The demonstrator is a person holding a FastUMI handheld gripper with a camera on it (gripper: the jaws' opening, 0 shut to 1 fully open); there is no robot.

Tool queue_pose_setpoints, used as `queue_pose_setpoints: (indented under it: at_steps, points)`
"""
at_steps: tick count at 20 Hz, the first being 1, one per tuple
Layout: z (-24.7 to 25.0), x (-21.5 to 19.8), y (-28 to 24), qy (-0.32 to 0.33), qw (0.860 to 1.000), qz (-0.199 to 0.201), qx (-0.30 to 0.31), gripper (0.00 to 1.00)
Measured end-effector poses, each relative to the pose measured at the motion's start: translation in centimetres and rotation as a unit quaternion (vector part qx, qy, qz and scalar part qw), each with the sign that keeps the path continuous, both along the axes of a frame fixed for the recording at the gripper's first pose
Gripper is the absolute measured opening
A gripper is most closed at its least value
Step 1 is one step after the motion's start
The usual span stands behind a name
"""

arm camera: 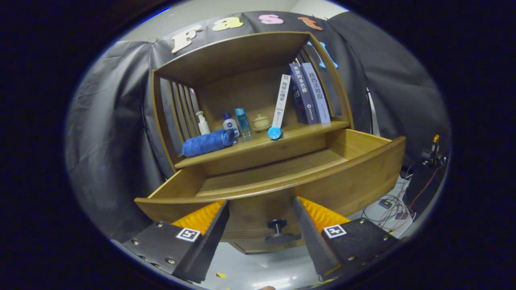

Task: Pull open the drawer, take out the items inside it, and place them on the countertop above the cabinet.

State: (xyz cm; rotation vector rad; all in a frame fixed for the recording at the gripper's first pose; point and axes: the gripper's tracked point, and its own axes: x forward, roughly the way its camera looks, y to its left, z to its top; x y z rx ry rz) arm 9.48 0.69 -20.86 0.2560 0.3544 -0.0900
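Observation:
The wooden cabinet's drawer (322, 189) stands pulled out toward me, and the part of its floor that I can see is bare wood. Its dark round knob (278, 229) sits on the drawer front, between my two fingers and a little beyond them. My gripper (261, 219) is open, holding nothing, with its fingers spread either side of the knob and not touching it. On the countertop (258, 147) above the drawer lie a rolled blue towel (207, 143) and a small blue round object (275, 133) at the front edge.
On the countertop further back stand a white pump bottle (202, 123), a small white-and-blue bottle (230, 124), a clear blue bottle (242, 122) and a small lidded jar (261, 121). Books (308, 94) lean at the right. Cables and electronics (393, 209) lie on the floor at the right.

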Motion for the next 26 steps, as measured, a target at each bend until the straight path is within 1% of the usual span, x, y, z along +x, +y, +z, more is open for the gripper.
queue_pose_setpoints:
  at_steps: [3,8,9,19,26]
  points:
    - [0.0,1.2,0.0,0.003,1.0,0.001,-0.007,0.95]
    - [0.8,3.1,-0.5,-0.011,1.0,-0.005,-0.003,0.95]
    - [0.2,3.3,-0.4,-0.003,1.0,-0.001,-0.005,0.95]
    - [-0.2,7.6,-0.9,-0.006,1.0,0.002,0.0,0.96]
    - [-0.5,9.4,-1.4,-0.014,1.0,-0.002,0.011,0.96]
